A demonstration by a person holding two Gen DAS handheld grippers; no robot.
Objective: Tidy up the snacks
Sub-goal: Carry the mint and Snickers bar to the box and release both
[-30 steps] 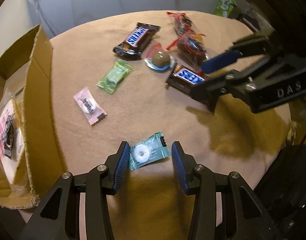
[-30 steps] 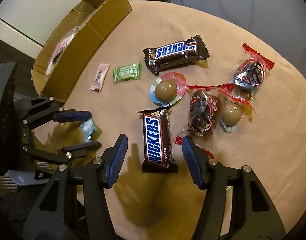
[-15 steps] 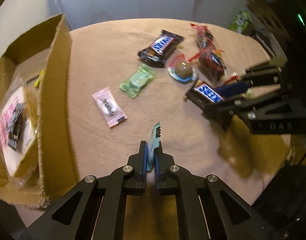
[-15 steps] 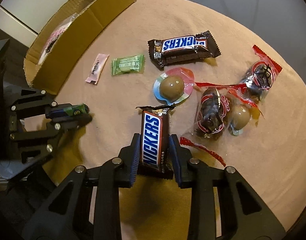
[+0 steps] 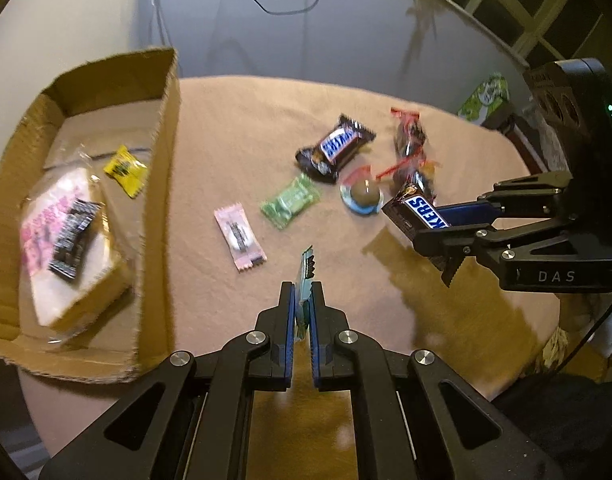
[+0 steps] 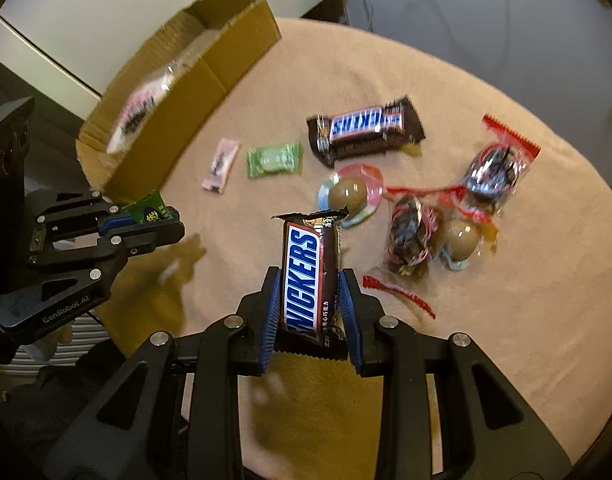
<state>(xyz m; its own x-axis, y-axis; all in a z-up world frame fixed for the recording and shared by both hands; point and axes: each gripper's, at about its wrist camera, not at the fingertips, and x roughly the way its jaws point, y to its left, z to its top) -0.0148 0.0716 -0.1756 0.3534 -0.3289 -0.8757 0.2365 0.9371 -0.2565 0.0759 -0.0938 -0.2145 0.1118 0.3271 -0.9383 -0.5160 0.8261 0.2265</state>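
Observation:
My left gripper (image 5: 302,300) is shut on a teal mint candy packet (image 5: 305,276), held edge-on above the tan table; it also shows in the right wrist view (image 6: 148,211). My right gripper (image 6: 309,292) is shut on a Snickers bar (image 6: 306,276) lifted off the table; the bar also shows in the left wrist view (image 5: 420,210). A cardboard box (image 5: 162,168) stands at the left and holds a pink-labelled bag (image 5: 62,232) and a yellow candy (image 5: 125,166).
On the table lie a second Snickers bar (image 6: 366,128), a green candy (image 6: 274,159), a pink candy (image 6: 221,164), two round chocolates in clear wrap (image 6: 348,194) (image 6: 462,236), and two red-tied dark snack bags (image 6: 410,232) (image 6: 496,170).
Both grippers closed on their items and lifted them: the left on the teal candy, the right on the Snickers bar. The left has shifted toward the box, whose inside shows more.

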